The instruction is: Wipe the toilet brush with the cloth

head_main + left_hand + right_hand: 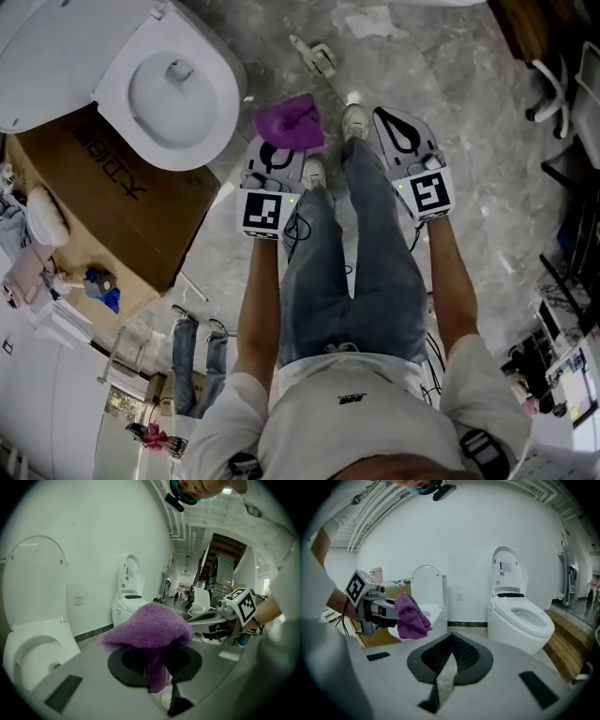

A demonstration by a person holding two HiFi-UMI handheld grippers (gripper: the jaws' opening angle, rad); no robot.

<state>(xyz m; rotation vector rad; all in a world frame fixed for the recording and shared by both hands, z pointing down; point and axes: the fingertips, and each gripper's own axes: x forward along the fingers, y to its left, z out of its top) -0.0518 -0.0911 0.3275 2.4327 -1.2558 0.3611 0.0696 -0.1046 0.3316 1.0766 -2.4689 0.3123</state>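
A purple cloth (287, 123) hangs from my left gripper (279, 142), whose jaws are shut on it. In the left gripper view the cloth (149, 625) drapes over the jaws and hides their tips. My right gripper (396, 120) is beside it, shut with nothing in it; its closed fingers (451, 645) meet in front of the camera. From the right gripper view the left gripper (370, 607) with the cloth (410, 616) is at the left. A white and green brush-like object (316, 58), likely the toilet brush, lies on the marble floor ahead of both grippers.
An open white toilet (173, 94) stands at the upper left on brown cardboard (122, 192). A second toilet (520, 616) stands against the wall to the right. The person's legs and shoes (354, 120) are between the grippers. Chairs (562, 84) are at the far right.
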